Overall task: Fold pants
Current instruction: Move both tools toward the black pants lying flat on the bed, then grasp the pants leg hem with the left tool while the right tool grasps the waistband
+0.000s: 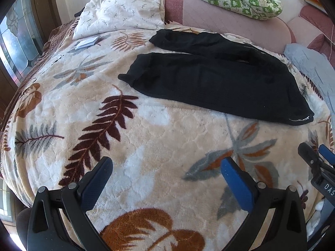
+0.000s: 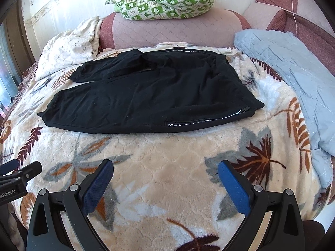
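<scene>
Your right wrist view shows the waist end of the black pants (image 2: 146, 96) with a glossy zipper strip (image 2: 222, 118) and a printed label; your left wrist view shows the two legs spread apart toward a small booklet (image 1: 86, 42) near the cream pillow (image 1: 123, 10). Your left gripper (image 1: 166, 169) and right gripper (image 2: 165, 171) are both spread wide, holding nothing, hovering over the leaf-patterned blanket (image 2: 167, 188). The pants lie flat on the blanket, well ahead of both tools, untouched.
</scene>
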Tool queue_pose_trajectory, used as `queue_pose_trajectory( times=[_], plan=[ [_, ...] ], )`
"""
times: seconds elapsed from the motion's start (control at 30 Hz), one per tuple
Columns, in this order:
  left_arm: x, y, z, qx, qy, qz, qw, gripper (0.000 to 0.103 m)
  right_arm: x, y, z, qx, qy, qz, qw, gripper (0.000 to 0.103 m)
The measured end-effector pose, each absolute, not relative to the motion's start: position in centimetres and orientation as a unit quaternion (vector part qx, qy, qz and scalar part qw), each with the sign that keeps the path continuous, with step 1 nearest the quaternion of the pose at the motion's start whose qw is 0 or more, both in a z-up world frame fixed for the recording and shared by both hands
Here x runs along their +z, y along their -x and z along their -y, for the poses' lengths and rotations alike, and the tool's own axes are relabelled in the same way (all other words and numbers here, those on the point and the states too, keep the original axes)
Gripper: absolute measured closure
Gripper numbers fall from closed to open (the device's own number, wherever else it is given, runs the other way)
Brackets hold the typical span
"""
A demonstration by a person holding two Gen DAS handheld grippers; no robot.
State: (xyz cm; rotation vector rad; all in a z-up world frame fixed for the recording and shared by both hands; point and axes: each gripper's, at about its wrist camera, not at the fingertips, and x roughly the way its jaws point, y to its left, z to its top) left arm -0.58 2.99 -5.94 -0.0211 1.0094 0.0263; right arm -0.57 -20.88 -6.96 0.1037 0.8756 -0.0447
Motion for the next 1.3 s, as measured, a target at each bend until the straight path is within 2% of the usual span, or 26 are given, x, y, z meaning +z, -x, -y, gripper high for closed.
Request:
queue_pose_trajectory(
  times=[0.43,0.5,0.57,0.67,0.83,1.07,1.3],
  plan=[
    [-5.3,0.6,-3.8,0.002,0.035,-0.482,0.875,0.002,-7.4,1.1,21.8,-0.028,-0.058,-0.428,0.901,0.001],
    [-5.3,0.0,-4.7,-0.005,0.053,-0.487,0.872,0.006,-7.6,1.1,22.2,-0.032,-0.061,-0.430,0.900,0.001],
    [-5.4,-0.9,-5.7,-0.009,0.064,-0.491,0.869,0.019,-7.8,0.8,22.9,-0.038,-0.066,-0.433,0.898,0.001],
    [-5.7,-2.9,-7.3,-0.003,0.068,-0.496,0.866,0.031,-7.9,0.4,24.1,-0.047,-0.075,-0.436,0.896,0.001],
    [-6.7,-6.6,-10.3,0.012,0.092,-0.512,0.854,0.031,-7.8,-1.0,28.1,-0.047,-0.144,-0.438,0.886,0.001],
    [-8.2,-10.2,-12.8,0.008,0.127,-0.517,0.847,0.031,-9.6,-2.7,37.5,-0.067,-0.328,-0.420,0.843,0.002],
    [-8.7,-12.7,-12.6,-0.018,0.131,-0.501,0.855,0.031,-10.8,-5.6,39.9,-0.068,-0.358,-0.403,0.840,0.014]
  ],
)
